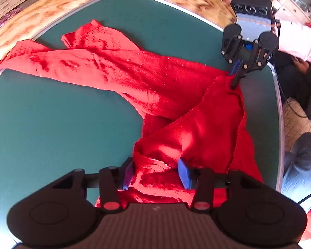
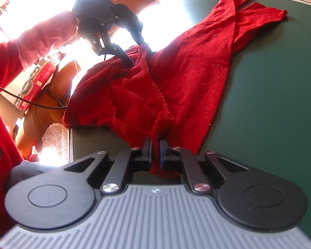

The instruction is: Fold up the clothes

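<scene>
Red garment (image 1: 151, 78) sprawled on green surface (image 1: 62, 124), sleeves toward 10 o'clock. Right fingers (image 2: 155, 153) clamped on bunched cloth at 2 o'clock edge. Left fingers (image 1: 155, 174) apart, straddling a fold. Risk: thin pinch slipping; hem over near edge dragging garment off.

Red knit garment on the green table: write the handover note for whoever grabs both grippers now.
Left gripper: open, its blue pads either side of a bunched edge of the red knit garment, not clamped.
Right gripper: shut on another edge of the garment.
Garment: crumpled near the person's side of the round green table, two long parts trailing to the far rim.
Done: no fold visible.
Left: probably spread it flat, then fold.
</scene>
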A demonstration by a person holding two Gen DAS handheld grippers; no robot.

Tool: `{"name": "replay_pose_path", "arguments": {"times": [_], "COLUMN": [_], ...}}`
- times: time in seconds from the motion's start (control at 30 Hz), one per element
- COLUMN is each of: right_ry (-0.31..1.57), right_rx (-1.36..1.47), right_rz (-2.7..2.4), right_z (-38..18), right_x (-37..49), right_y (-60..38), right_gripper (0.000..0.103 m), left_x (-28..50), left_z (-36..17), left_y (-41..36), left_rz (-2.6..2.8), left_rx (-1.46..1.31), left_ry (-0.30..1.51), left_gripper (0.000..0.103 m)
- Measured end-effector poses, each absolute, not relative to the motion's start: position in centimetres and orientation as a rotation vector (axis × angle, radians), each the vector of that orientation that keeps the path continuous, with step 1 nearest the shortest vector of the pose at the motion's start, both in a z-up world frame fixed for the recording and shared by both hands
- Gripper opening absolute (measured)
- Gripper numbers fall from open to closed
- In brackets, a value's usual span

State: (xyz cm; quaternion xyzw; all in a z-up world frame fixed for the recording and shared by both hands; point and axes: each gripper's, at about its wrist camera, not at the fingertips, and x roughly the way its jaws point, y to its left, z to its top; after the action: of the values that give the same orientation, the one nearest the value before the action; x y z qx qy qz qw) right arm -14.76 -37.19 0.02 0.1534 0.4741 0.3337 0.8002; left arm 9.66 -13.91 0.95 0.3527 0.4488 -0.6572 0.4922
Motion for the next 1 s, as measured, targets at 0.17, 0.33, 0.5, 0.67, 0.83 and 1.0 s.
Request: {"name": "replay_pose_path", "arguments": {"times": [0.17, 0.33, 0.5, 0.67, 0.83, 1.0], "right_ry": [1.021, 1.002, 0.977, 0.951, 0.917, 0.819], "right_rx": [0.366, 0.349, 0.316, 0.283, 0.253, 0.225], "right_rz": [0.723, 0.665, 0.574, 0.483, 0.396, 0.312], "right_z": [-0.4, 0.3, 1.6, 2.8, 5.2, 12.1], "right_x": [-14.3, -15.3, -16.9, -18.6, -21.1, -26.4], "right_y": [-37.4, -36.2, -34.3, -32.5, -30.3, -27.8], "right_gripper": [0.008, 0.008, 0.005, 0.007, 0.007, 0.006], "left_x": [10.8, 9.3, 6.3, 0.3, -4.2, -8.7], "left_z": [1.4, 1.0, 0.9, 1.6, 6.0, 13.0], "left_y": [-13.4, -14.0, -13.5, -11.0, -7.5, -4.6], "left_rz": [-1.568, -1.544, -1.392, -1.163, -0.916, -0.816], "left_rx": [0.826, 0.913, 0.925, 0.930, 0.755, 0.638], "left_ry": [1.106, 1.048, 0.930, 0.827, 0.837, 0.821], "left_gripper": [0.042, 0.014, 0.010, 0.006, 0.005, 0.005]}}
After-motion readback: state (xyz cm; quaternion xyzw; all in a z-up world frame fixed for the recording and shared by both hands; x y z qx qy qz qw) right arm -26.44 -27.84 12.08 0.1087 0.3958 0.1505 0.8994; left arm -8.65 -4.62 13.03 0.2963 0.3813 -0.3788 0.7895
